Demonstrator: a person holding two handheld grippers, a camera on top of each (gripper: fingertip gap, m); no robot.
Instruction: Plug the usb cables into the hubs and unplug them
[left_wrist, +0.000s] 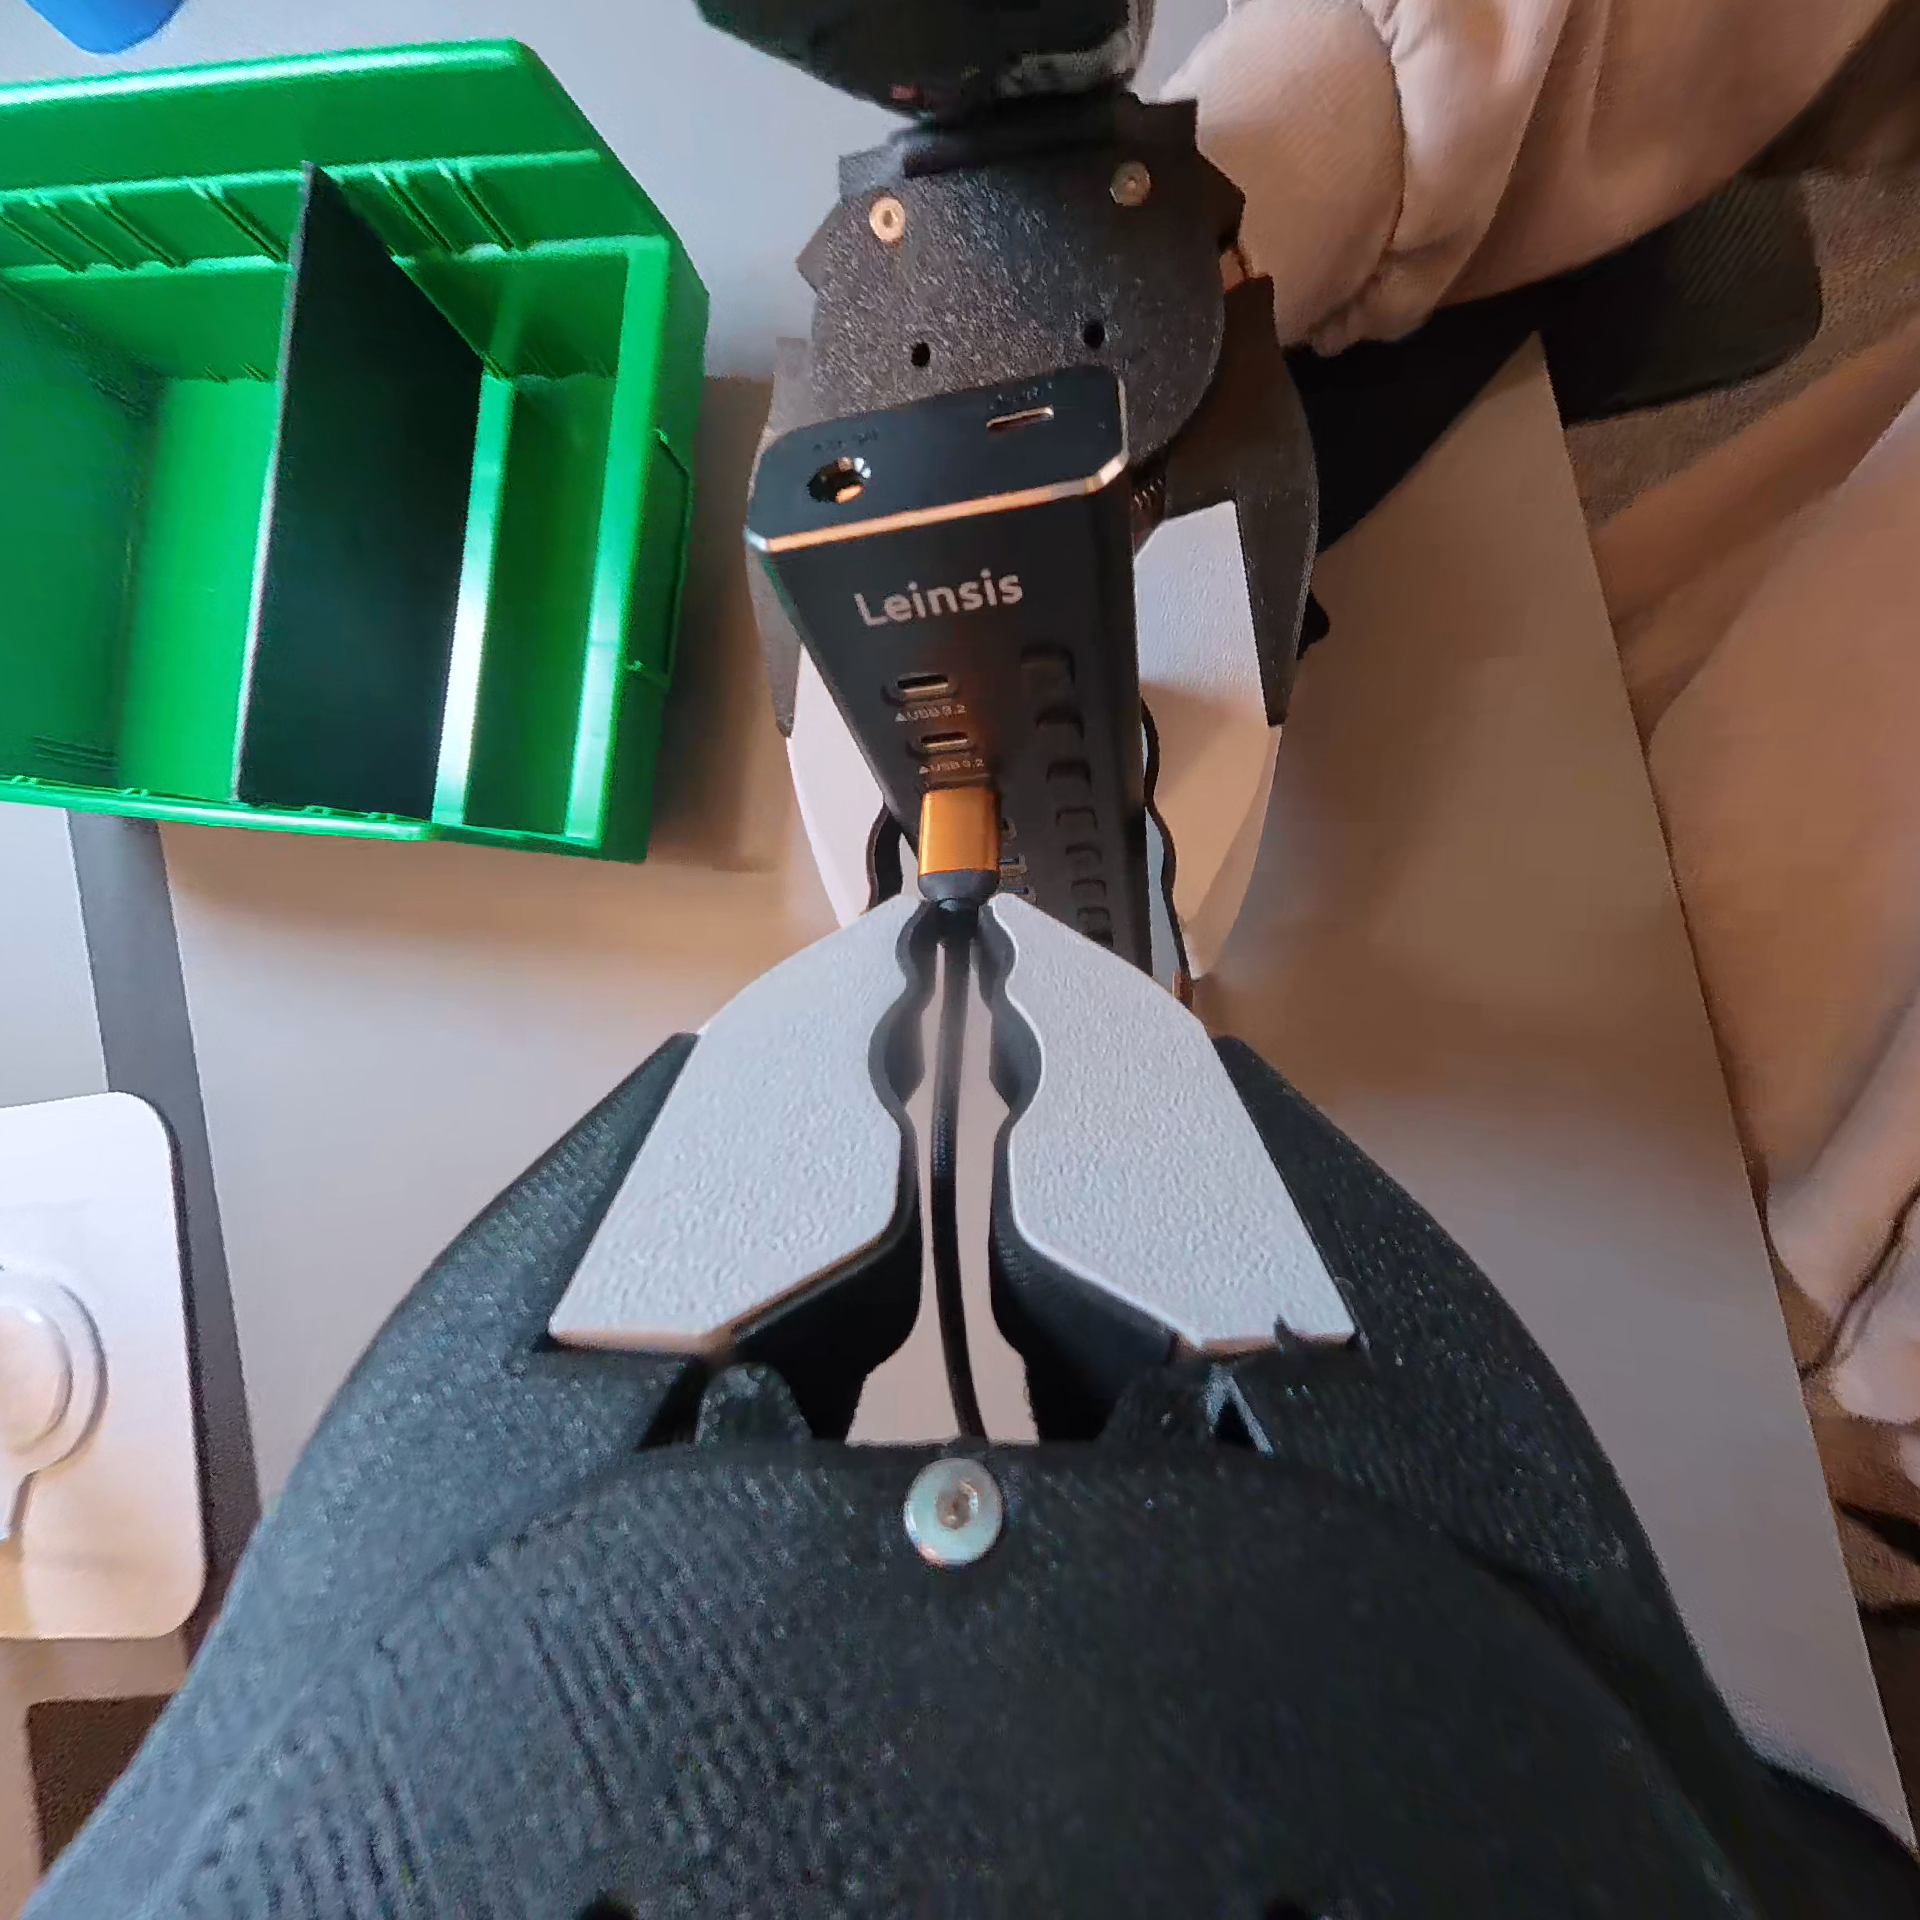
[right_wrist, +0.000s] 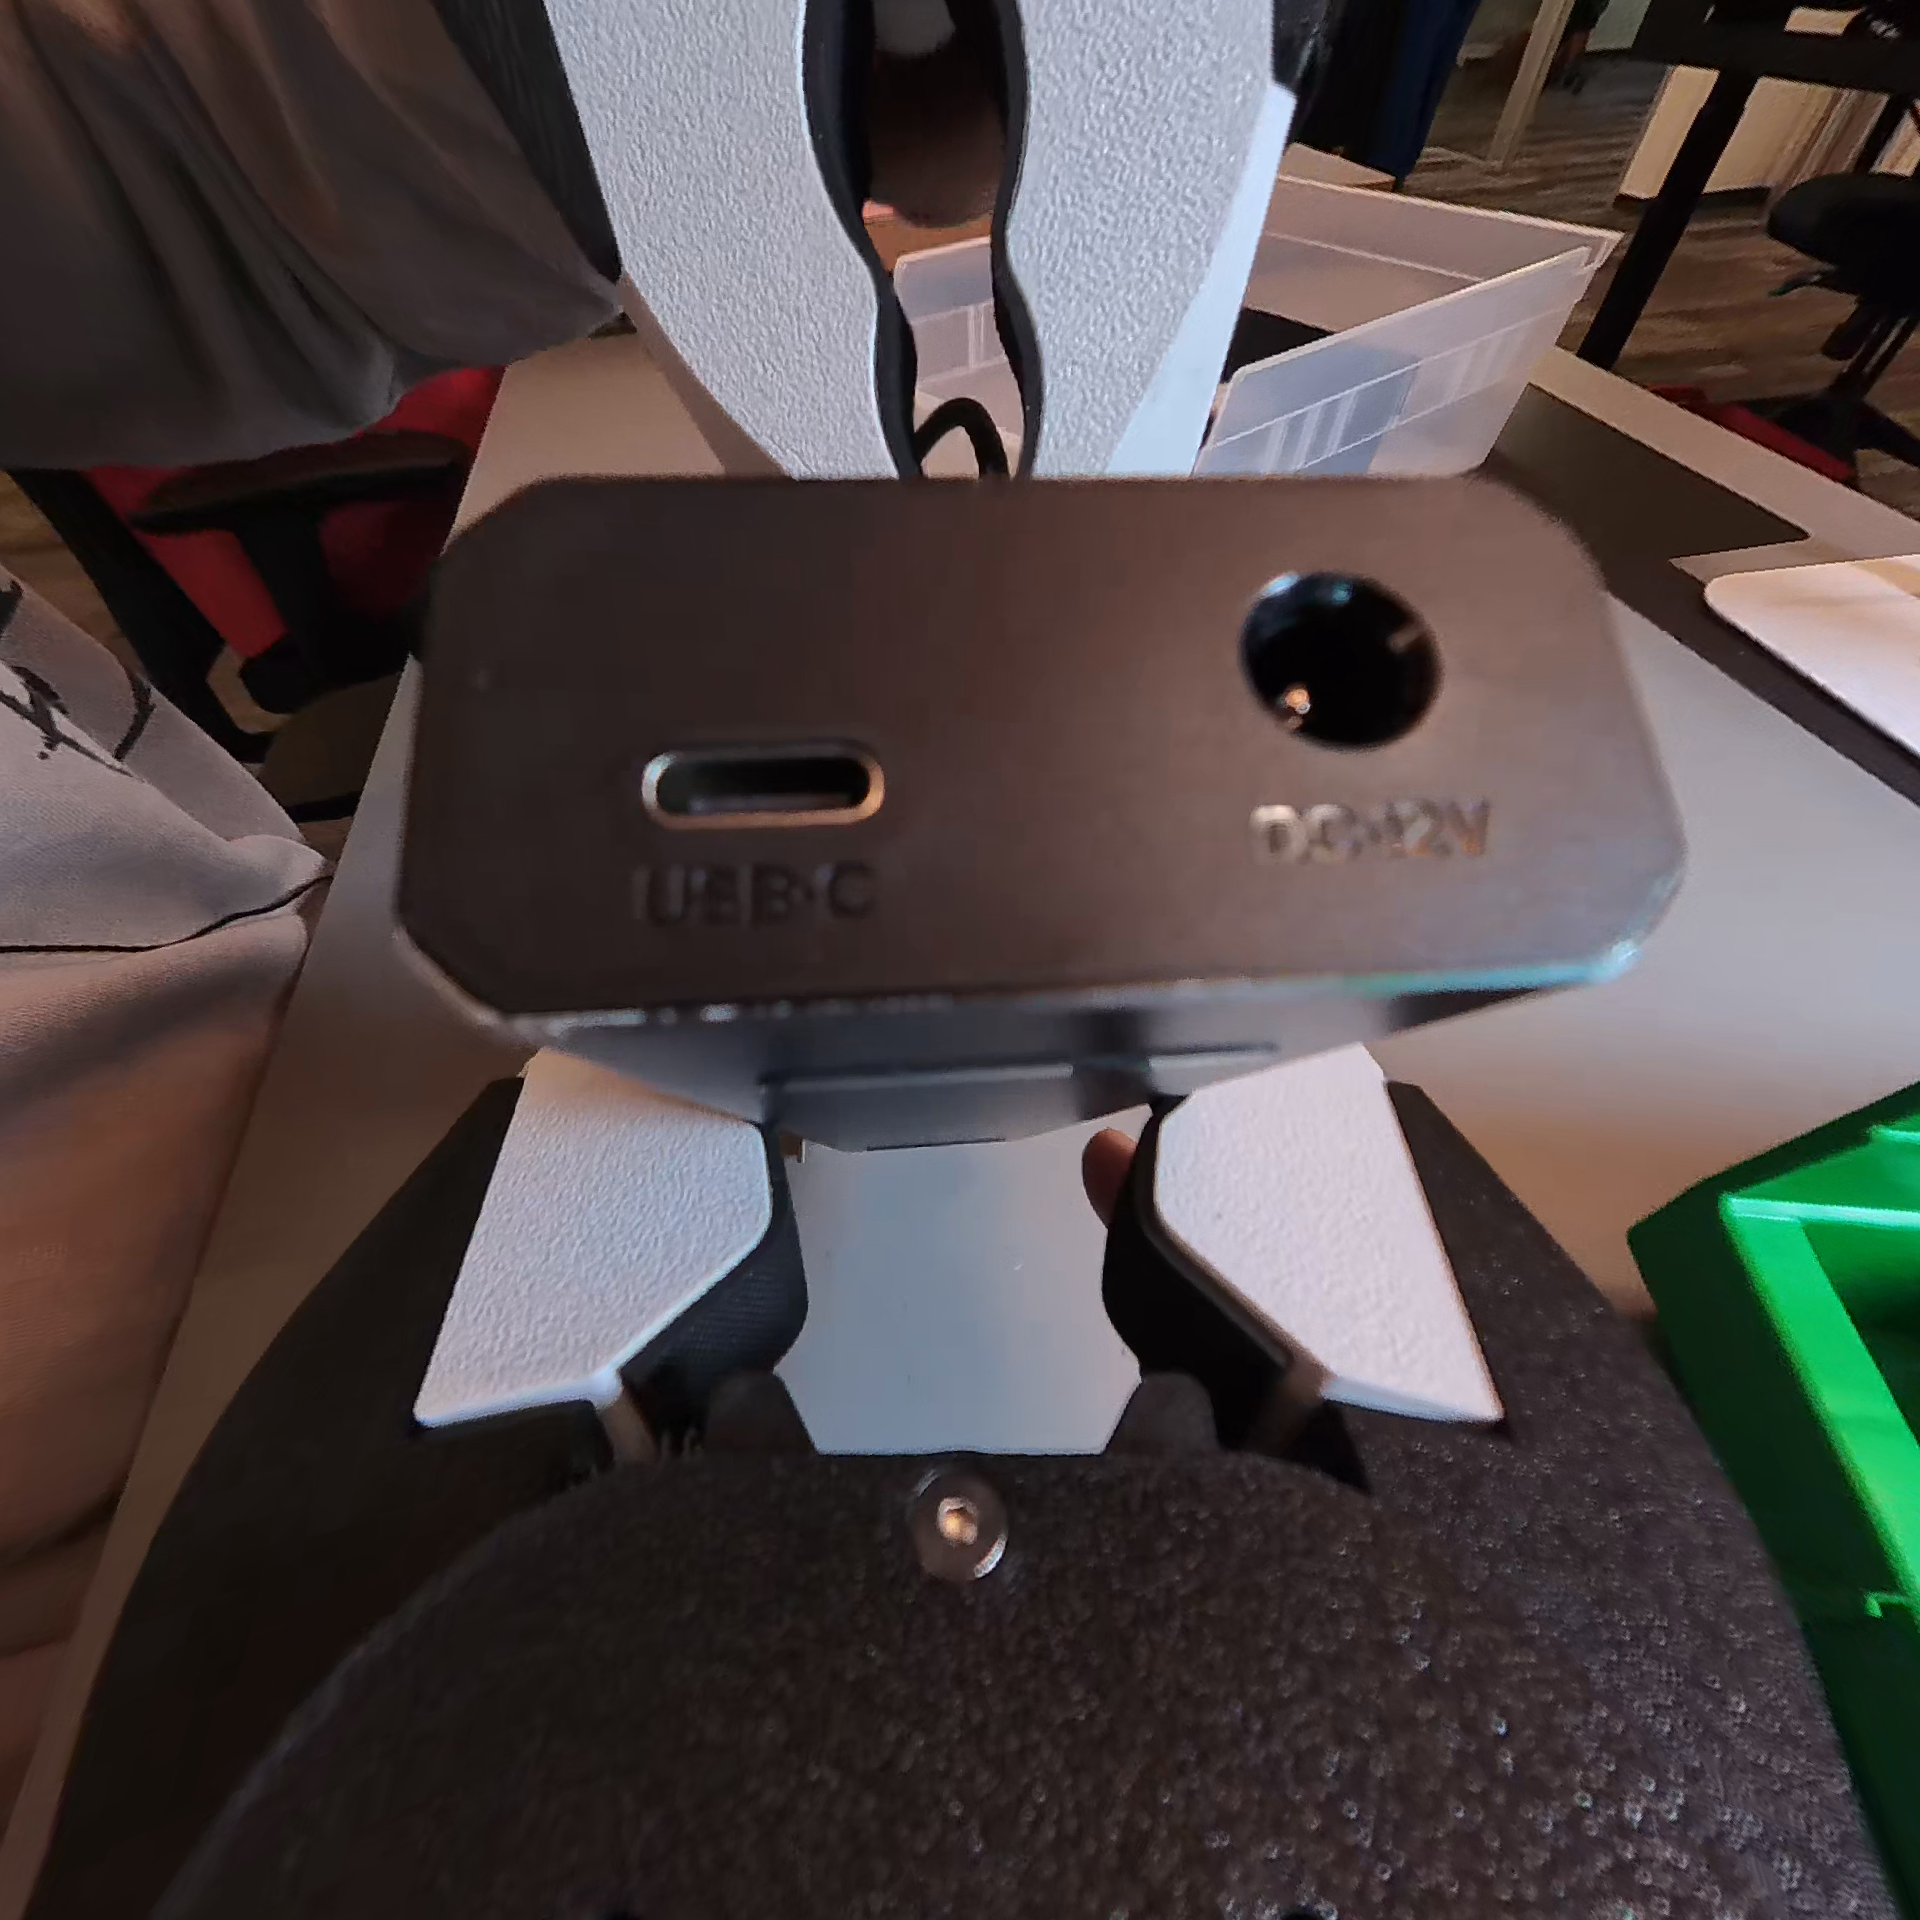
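While the left gripper pinches the cable behind its orange plug and the right gripper clamps the hub, an off-axis pull could bend the plug or slip the cable.

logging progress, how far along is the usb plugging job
Done: the orange plug sits in a port on the hub's top face. In hand: the right gripper holds the hub, and the left gripper pinches the black cable behind the plug. Left: two small ports above it are empty, and this plug remains to be unplugged.
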